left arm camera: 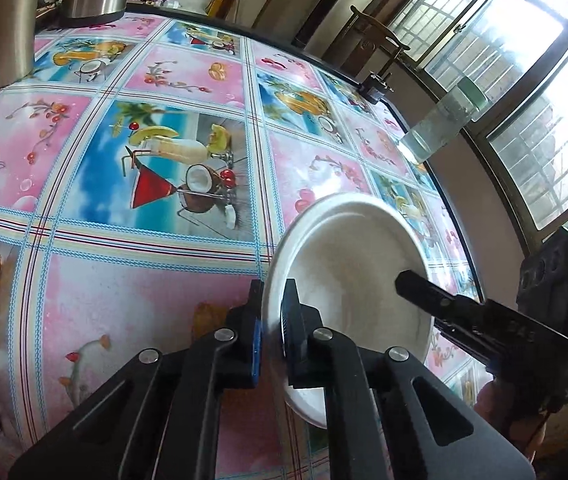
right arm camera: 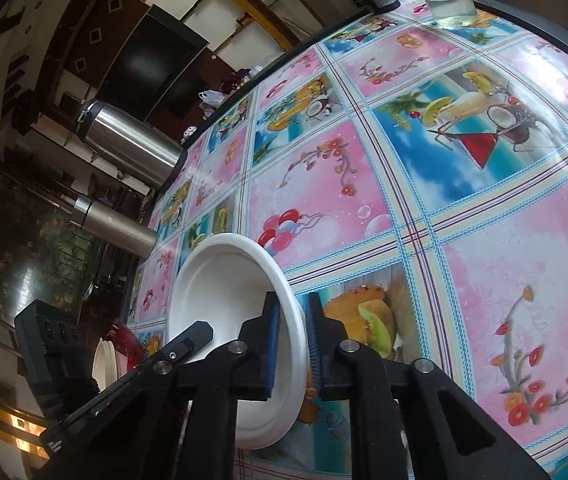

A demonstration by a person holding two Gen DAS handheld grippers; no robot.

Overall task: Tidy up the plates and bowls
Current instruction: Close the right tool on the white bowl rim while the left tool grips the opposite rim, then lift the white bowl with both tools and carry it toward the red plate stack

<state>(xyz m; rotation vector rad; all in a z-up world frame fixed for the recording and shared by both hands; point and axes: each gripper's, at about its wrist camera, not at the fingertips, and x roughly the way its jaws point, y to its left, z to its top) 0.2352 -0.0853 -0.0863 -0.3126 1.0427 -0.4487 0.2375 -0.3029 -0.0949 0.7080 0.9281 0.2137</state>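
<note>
Left gripper [left arm camera: 272, 312] clamped on the rim of a round white paper bowl [left arm camera: 348, 272], held tilted on edge above the pink-and-blue fruit-print tablecloth [left arm camera: 143, 168]. Right gripper [right arm camera: 291, 334] straddling the opposite rim of that bowl [right arm camera: 223, 284], pads close on either side, contact hard to confirm. Near the table edge, 2 steel flasks [right arm camera: 127, 148], a clear glass jar [right arm camera: 450, 4], stacked white dishes [right arm camera: 103, 364]
</note>
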